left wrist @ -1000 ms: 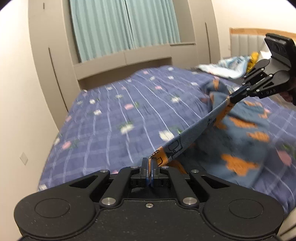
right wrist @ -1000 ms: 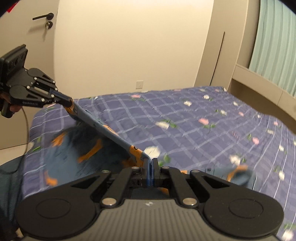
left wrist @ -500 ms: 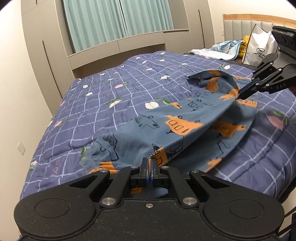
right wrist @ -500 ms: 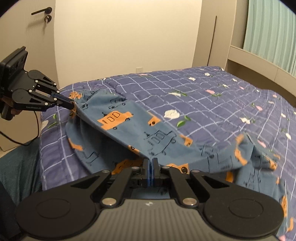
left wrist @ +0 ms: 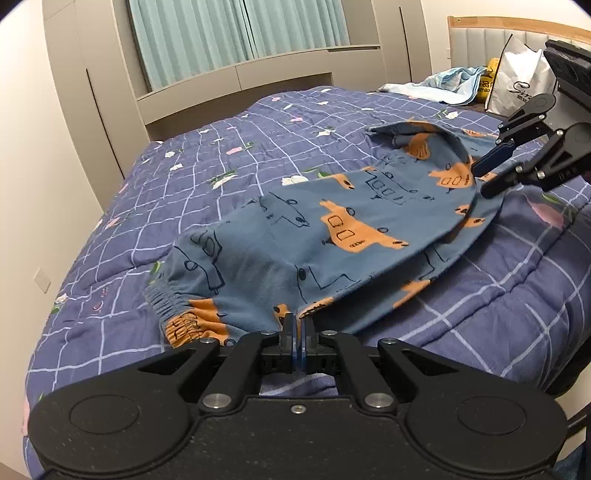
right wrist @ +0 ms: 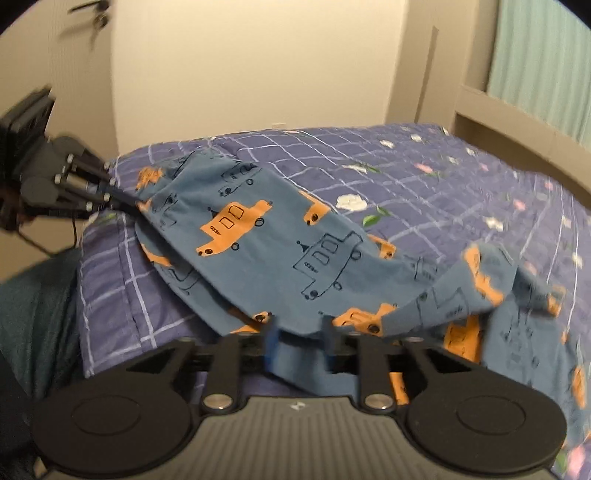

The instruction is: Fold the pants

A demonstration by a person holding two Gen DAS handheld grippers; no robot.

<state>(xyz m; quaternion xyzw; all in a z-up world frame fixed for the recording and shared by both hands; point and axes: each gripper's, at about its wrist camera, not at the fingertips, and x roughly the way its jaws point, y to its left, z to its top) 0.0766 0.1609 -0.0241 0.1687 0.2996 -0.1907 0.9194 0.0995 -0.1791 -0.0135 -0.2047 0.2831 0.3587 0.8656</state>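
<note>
Blue pants (left wrist: 332, 229) printed with orange trucks lie spread on the bed, elastic waistband at the left. My left gripper (left wrist: 297, 325) is shut on their near edge; in the right wrist view the left gripper (right wrist: 135, 201) pinches the cloth's far-left corner. My right gripper (right wrist: 299, 341) has its jaws opening, with the pants (right wrist: 266, 236) lying slack between the parted fingers and no pad pressing on them. In the left wrist view the right gripper (left wrist: 485, 177) shows its fingers apart at the pants' right edge.
The bed's purple checked quilt (left wrist: 221, 158) runs to a padded headboard. A white shopping bag (left wrist: 517, 85) and a light blue cloth (left wrist: 443, 85) sit near it. Built-in cabinets and green curtains (left wrist: 240, 33) stand behind. A person's teal clothing (right wrist: 37, 302) is beside the bed edge.
The pants, hanging taut between both grippers a second ago, have come down flat onto the quilt. My right gripper has parted its fingers and let go. The left stays pinched.
</note>
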